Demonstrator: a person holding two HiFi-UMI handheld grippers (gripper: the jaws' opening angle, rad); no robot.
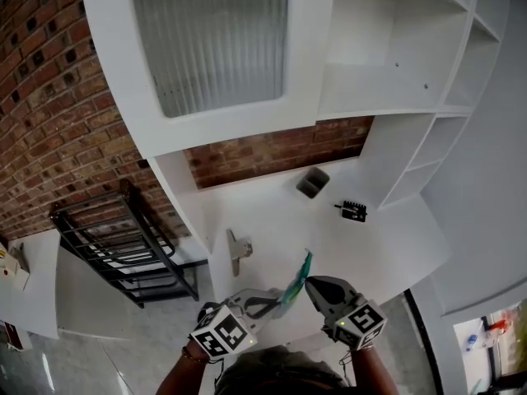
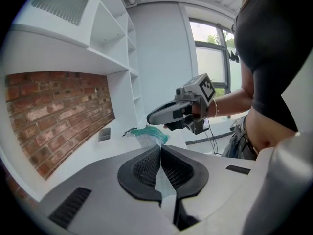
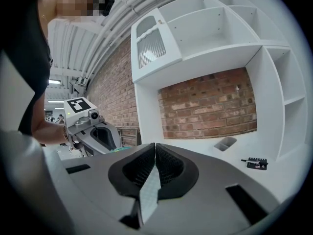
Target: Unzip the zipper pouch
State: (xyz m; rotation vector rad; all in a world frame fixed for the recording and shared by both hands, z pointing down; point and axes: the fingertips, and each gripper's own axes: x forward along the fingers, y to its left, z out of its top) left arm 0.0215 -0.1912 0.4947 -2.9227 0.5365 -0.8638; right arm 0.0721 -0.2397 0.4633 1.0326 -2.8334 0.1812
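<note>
Left gripper view: the left gripper (image 2: 160, 150) has its two jaws pressed together on a clear, textured edge of the zipper pouch (image 2: 146, 139). The pouch's teal zipper strip (image 2: 149, 130) lies just past the jaw tips, toward 12 o'clock.

In the right gripper view, the right gripper (image 3: 154, 151) is likewise pinched tight on a piece of the same clear material.

The head view places both grippers at 6 o'clock, tips facing each other, with the pouch stretched between them over the near edge of a white counter (image 1: 387, 237). From the pouch, a metal clip (image 1: 238, 250) lies at 10 o'clock, a grey tray (image 1: 313, 182) at 12 and a small black object (image 1: 354, 211) at 1.

A brick wall (image 1: 272, 151) backs the counter. White shelves (image 1: 412, 48) and a ribbed glass door (image 1: 214, 31) stand above it. A black metal rack (image 1: 123, 237) sits at 9 o'clock.
</note>
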